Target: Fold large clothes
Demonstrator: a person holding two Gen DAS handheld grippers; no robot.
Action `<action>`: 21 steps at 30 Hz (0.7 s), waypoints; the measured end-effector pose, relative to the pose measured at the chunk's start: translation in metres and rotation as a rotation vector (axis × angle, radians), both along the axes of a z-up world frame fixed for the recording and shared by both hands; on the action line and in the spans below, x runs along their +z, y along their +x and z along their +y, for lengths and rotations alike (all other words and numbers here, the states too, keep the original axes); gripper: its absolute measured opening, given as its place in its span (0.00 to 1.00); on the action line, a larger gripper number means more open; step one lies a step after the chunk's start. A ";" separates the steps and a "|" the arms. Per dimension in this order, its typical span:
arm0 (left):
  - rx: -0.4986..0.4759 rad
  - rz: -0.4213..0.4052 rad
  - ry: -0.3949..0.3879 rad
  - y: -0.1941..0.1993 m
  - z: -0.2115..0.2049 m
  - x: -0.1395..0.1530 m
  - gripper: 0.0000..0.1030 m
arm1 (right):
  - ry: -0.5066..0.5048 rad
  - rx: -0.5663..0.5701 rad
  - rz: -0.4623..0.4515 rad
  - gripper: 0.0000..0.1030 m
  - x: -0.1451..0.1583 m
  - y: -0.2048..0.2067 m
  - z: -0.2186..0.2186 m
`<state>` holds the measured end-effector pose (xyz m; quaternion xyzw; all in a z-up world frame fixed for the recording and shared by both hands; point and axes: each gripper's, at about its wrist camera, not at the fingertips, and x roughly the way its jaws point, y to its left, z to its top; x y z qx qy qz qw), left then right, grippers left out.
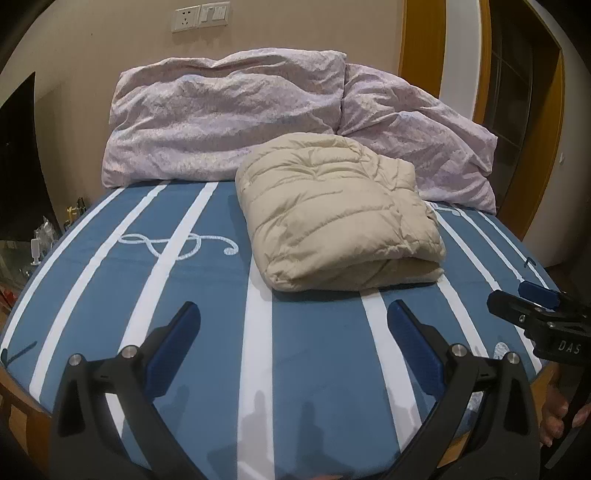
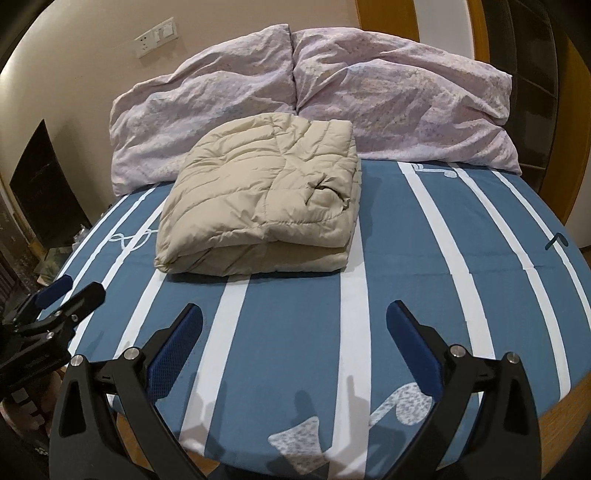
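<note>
**Both grippers apart, folded jacket on the bed**

Nearest to us in the left wrist view is the left hand-held gripper [image 1: 293,317], its two blue-padded fingers spread wide apart with nothing between them, hanging over the near edge of the bed [image 1: 314,369]. At the right edge of that view we see the right hand-held gripper [image 1: 532,299] from the side, with a person's hand [image 1: 557,417] below it.

In the right wrist view the right hand-held gripper [image 2: 294,317] is likewise spread wide and empty above the blue sheet with white stripes [image 2: 406,277]. At the left edge of this view we see the left gripper from the side.

Beyond both grippers, well apart from their fingertips, lies the beige quilted jacket [image 1: 336,214], folded into a thick squarish bundle resting flat on the sheet. Its far edge reaches the foot of two crumpled pale lilac pillows [image 1: 221,122] that lean against the wall at the head of the bed; we cannot tell whether it touches them. A treble clef design [image 1: 177,243] on the sheet lies just to the left of the jacket. A wall socket and switch plate [image 1: 201,16] sits above the pillows, and a wooden door frame [image 1: 421,44] stands to the right
</note>
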<state>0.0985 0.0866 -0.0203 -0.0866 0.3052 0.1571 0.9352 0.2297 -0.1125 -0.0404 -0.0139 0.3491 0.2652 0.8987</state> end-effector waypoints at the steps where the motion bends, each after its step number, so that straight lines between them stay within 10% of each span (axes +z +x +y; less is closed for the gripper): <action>1: -0.001 0.001 -0.004 -0.001 0.000 0.000 0.98 | 0.002 0.002 0.002 0.98 0.000 -0.002 0.000; 21: -0.050 0.028 -0.110 -0.016 -0.016 0.001 0.98 | 0.012 0.047 0.069 0.98 0.007 -0.020 -0.005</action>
